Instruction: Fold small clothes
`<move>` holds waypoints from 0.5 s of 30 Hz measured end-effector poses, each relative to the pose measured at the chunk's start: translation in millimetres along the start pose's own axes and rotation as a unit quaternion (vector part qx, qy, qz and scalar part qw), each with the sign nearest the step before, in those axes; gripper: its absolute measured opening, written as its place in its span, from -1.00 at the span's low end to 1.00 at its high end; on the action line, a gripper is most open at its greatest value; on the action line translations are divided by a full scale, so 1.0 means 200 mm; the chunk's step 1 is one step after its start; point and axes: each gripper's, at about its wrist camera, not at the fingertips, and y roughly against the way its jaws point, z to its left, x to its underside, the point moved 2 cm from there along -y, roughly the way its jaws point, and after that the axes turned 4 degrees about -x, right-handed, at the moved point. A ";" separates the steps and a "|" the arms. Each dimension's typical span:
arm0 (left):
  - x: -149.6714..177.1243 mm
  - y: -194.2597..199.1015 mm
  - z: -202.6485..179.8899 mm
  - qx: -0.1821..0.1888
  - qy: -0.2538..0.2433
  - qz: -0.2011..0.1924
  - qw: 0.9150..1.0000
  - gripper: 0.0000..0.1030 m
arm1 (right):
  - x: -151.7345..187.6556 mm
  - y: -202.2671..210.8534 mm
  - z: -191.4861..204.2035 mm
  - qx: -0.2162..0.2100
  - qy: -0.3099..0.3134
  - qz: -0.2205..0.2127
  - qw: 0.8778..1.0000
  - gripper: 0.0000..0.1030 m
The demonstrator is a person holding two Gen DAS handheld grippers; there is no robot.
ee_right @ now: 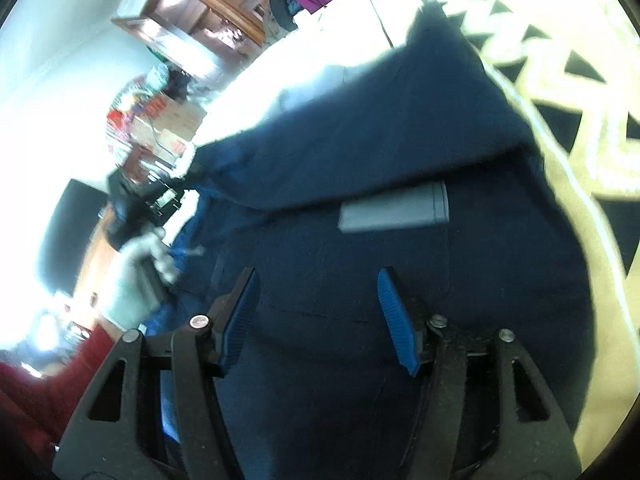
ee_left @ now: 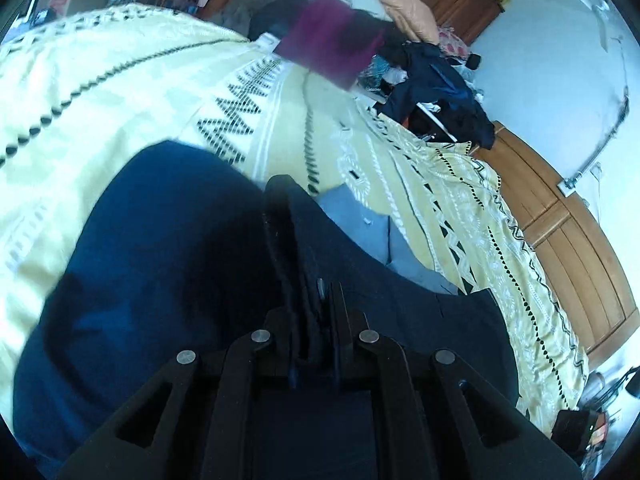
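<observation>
Left claw (ee_left: 316,276) is clamped on a bunched edge of the navy garment (ee_left: 160,260); cloth runs up between its jaws and drapes away to both sides of it. Right claw (ee_right: 316,312) is spread wide, nothing between its blue pads (ee_right: 394,320), hovering over the same garment (ee_right: 380,140), which lies straight ahead of and under it on the bedspread (ee_right: 580,160). A folded-over flap sits ahead of the right claw, with a grey tag (ee_right: 394,210) just past its tips.

Looks like mid-fold: one corner held, the other not yet taken.

To do it well:
- Keep the left grip firm and low; lift only enough to clear the bed, otherwise the cloth sags and creases.
- Bring the right claw down on the matching edge at the same height as the left, and bite a single layer, not the flap under it.
- Tension lightly between the claws before carrying over, so the fold line comes out straight.
- Watch the gloved hand (ee_right: 132,284) left of the right claw; don't cross paths.

Both views are blurred, so exact layers are unclear.
</observation>
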 end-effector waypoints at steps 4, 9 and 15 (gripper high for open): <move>0.00 -0.09 0.00 0.006 -0.016 0.036 0.999 -0.80 | -0.29 0.14 0.10 0.008 0.064 -0.065 0.996 0.16; 0.04 -0.12 0.04 0.003 -0.009 0.044 0.999 -0.80 | -0.76 0.09 -0.12 0.111 0.103 -0.081 0.985 0.12; 0.03 -0.07 0.08 -0.002 0.005 0.015 1.000 -0.73 | -0.93 -0.05 -0.35 0.124 0.052 -0.061 0.989 -0.43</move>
